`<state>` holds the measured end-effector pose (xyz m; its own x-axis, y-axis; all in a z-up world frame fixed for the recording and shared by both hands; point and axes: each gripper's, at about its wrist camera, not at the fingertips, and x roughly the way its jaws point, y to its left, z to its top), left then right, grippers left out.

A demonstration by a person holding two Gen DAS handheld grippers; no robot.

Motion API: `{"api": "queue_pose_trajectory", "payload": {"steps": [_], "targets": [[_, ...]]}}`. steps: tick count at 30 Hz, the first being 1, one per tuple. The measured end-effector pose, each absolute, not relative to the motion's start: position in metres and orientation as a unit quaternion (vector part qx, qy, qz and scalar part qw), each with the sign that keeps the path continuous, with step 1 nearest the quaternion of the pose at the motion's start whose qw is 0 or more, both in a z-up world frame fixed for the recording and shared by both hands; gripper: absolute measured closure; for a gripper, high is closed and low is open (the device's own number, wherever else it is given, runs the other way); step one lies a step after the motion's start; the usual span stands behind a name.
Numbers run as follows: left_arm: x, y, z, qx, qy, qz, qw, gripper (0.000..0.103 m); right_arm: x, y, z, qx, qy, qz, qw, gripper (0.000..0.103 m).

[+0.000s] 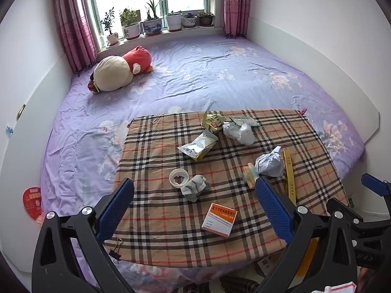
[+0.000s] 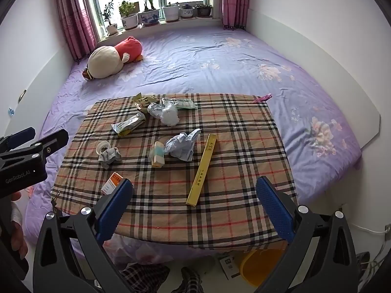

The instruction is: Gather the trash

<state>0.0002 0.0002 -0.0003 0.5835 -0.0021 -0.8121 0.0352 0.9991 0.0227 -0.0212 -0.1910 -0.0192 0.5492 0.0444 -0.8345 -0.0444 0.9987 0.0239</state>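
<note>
Left gripper (image 1: 194, 204): blue-padded fingers are held wide apart, nothing between them; it is held over the near part of the cloth.
Right gripper (image 2: 195, 202): also spread wide and empty.
Orange-and-white cardboard medicine box (image 1: 219, 219): seen between the left fingers, lying flat.
Long yellow flat box (image 2: 201, 170): placed diagonally ahead of the right gripper.
Crumpled white paper ball (image 2: 182, 147): found just beside the yellow box.
Beige plaid cloth (image 2: 239, 146): spread on the purple flowered bedsheet (image 2: 220, 56); all trash is lying on it.
Yellow plastic bin (image 2: 259, 266): partly seen below the cloth edge.

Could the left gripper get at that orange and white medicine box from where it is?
Probably yes. The left gripper is open, and the orange and white medicine box lies flat on the plaid cloth just ahead, with nothing between them.
</note>
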Motion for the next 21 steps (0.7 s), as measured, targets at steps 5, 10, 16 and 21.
{"api": "queue_pose_trajectory", "payload": {"steps": [5, 10, 16, 21], "targets": [[-0.0014, 0.0011, 0.0013, 0.015, 0.456, -0.012, 0.890, 0.005, -0.0212, -0.1902, -0.0187, 0.000, 0.475, 0.026, 0.880, 0.003], [-0.0024, 0.0023, 0.0037, 0.015, 0.455, -0.011, 0.890, 0.005, -0.0185, -0.1903, -0.0157, 0.002, 0.474, 0.026, 0.880, 0.003], [-0.0001, 0.0055, 0.0043, 0.019, 0.455, -0.008, 0.890, 0.005, -0.0180, -0.1922, -0.0137, 0.000, 0.473, 0.026, 0.881, 0.003], [-0.0001, 0.0069, 0.0059, 0.019, 0.454, -0.007, 0.891, 0.005, -0.0212, -0.1900, -0.0161, -0.001, 0.471, 0.026, 0.881, 0.003]]}}
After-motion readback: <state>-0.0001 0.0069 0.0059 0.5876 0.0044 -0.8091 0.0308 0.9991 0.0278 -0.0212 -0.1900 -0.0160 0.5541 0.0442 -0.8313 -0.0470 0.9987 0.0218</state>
